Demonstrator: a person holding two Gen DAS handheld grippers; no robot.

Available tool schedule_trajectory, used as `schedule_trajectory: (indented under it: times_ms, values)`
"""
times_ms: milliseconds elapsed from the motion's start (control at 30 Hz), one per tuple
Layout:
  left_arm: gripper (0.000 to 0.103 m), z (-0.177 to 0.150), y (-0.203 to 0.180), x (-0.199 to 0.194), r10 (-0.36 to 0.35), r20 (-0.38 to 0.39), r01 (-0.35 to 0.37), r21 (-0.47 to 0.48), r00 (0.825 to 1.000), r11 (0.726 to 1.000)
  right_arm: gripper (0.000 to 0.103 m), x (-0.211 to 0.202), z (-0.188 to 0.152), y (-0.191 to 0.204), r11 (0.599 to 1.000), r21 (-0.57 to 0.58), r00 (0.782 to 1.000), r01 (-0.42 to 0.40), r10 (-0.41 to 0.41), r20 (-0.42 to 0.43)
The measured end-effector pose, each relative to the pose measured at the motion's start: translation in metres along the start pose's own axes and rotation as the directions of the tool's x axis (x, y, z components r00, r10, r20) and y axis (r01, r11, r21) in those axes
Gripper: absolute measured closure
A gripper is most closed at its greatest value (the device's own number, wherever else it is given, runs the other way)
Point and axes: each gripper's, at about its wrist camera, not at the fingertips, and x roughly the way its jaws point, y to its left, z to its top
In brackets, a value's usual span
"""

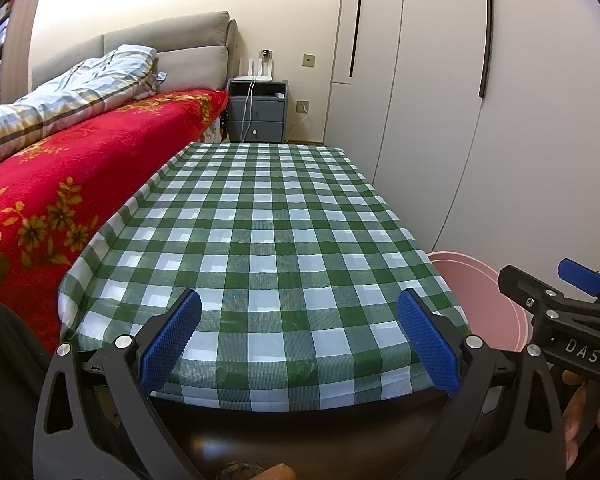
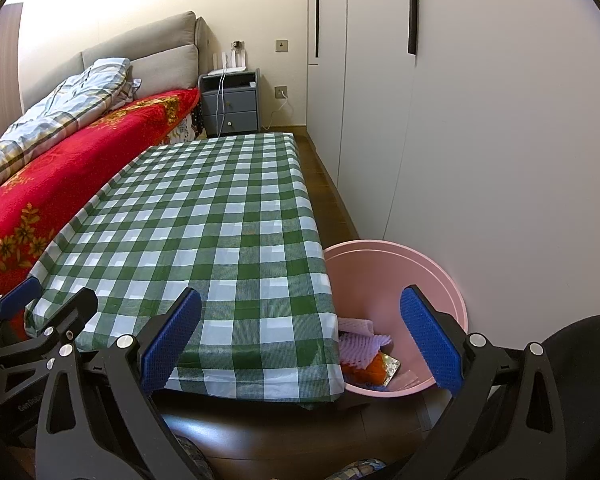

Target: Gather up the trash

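both grippers, left gripper [image 1: 298, 330] and right gripper [image 2: 300, 334], stand wide open and empty beside the pink bin [image 2: 440, 276], which holds the trash [image 2: 364, 354]; check the checked table [image 2: 204, 220] for leftovers before finishing.

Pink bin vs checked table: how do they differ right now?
The pink bin sits low on the floor, at the checked table's near right corner. The bin holds trash: white foam netting, something orange and a foil wrapper; the table's green-and-white cloth shows nothing on it. The bin is round, the table rectangular.
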Motion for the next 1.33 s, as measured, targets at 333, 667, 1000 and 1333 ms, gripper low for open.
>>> schedule_trajectory:
  times_ms: [333,667,1000,1333]
  values:
    - [0.008,-0.0016,-0.0002,0.0018,0.03,-0.001,-0.03,0.001,1.0,1.0,0.005,0.0001,-0.0003,0.0008,0.999,-0.024,0.999,0.028,-0.027,0.017]
    - [0.008,-0.0044,0.002,0.0044,0.045,0.0,-0.045,-0.017,0.999,0.999,0.005,0.0004,-0.0006,0.0014,0.998,-0.044,0.998,0.047,-0.046,0.03]
    - [0.008,-0.0089,0.0025,0.0069,0.022,-0.011,-0.022,-0.026,1.0,0.999,0.005,0.0013,-0.0015,0.0026,0.997,-0.058,0.998,0.057,-0.055,0.037]
    - [0.008,-0.0088,0.006,0.0098,0.04,-0.033,-0.042,-0.048,0.999,0.998,0.005,0.0018,-0.0015,0.003,0.997,-0.058,0.998,0.057,-0.055,0.035]
